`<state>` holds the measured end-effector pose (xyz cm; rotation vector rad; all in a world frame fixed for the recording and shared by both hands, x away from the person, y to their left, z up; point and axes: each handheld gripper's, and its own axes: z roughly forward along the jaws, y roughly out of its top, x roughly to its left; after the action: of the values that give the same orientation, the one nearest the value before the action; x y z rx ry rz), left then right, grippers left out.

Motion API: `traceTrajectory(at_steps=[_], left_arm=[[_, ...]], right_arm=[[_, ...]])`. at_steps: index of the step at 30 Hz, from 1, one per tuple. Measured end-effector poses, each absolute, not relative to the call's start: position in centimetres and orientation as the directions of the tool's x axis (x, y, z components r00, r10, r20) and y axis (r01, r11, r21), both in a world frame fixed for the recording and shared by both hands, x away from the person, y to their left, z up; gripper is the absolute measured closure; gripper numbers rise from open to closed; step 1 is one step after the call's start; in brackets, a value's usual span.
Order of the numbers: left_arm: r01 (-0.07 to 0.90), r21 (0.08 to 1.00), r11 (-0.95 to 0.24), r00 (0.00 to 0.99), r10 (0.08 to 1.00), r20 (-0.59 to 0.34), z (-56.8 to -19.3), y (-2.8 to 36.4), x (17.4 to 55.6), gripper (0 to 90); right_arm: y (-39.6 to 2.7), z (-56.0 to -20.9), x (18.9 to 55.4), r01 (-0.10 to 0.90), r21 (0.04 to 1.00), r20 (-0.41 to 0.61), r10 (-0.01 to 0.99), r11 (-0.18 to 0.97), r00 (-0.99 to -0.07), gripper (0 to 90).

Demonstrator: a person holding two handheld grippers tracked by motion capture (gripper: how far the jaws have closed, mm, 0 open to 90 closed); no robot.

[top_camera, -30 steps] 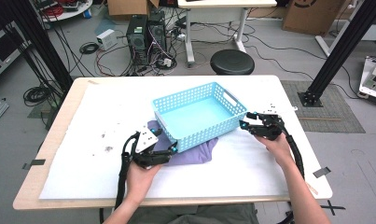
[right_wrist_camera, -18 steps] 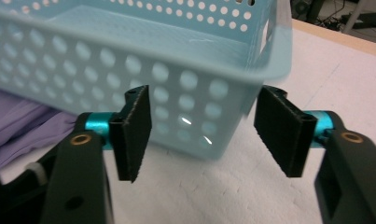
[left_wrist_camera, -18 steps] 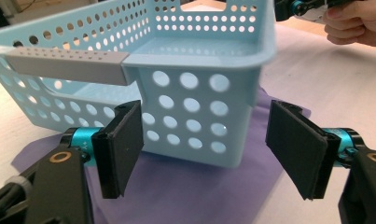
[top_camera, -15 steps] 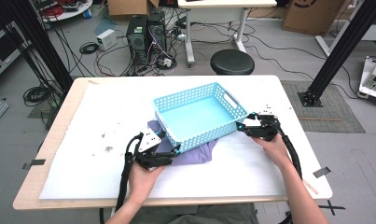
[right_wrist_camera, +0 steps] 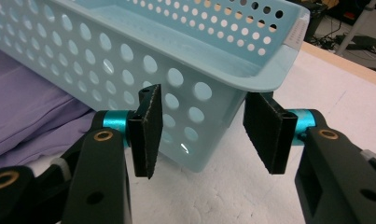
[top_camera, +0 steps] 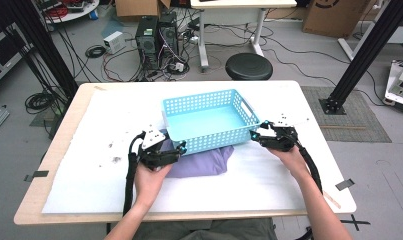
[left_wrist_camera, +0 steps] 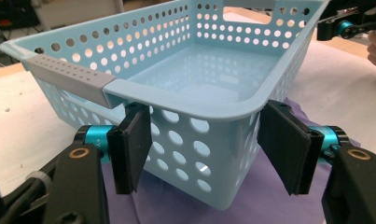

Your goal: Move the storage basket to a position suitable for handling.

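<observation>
A light blue basket [top_camera: 209, 121] sits mid-table, partly on a purple cloth [top_camera: 199, 162], its long axis running between the hands. The left gripper [left_wrist_camera: 204, 149] straddles its near-left corner and the right gripper [right_wrist_camera: 202, 135] its near-right corner; both sets of jaws, just closing, stand apart and grasp nothing yet.
</observation>
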<state>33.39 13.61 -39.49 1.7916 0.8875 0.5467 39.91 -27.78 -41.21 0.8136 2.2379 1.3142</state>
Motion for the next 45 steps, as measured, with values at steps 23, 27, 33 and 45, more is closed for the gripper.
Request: traceTrajectory(at_steps=[23, 27, 33, 45], left_arm=[[0.351, 0.913, -0.210, 0.658, 0.749, -0.081, -39.7, 14.9, 37.7, 34.4], [0.347, 0.909, -0.230, 0.668, 0.741, -0.068, -39.5, 14.9, 38.2, 34.5], [0.348, 0.899, -0.267, 0.682, 0.730, -0.047, -38.7, 14.4, 39.9, 34.2], [0.345, 0.890, -0.300, 0.660, 0.751, -0.003, -39.5, 14.8, 43.5, 42.1]], right_arm=[[-25.2, -40.4, 40.1, 0.445, 0.859, 0.058, 0.814, 0.254, -0.578, 40.7], [-25.1, -40.3, 40.2, 0.455, 0.852, 0.055, 0.820, 0.259, -0.569, 42.1], [-25.1, -40.1, 40.4, 0.463, 0.847, 0.038, 0.841, 0.260, -0.540, 45.5], [-24.5, -40.2, 40.6, 0.466, 0.847, 0.016, 0.864, 0.256, -0.503, 49.8]])
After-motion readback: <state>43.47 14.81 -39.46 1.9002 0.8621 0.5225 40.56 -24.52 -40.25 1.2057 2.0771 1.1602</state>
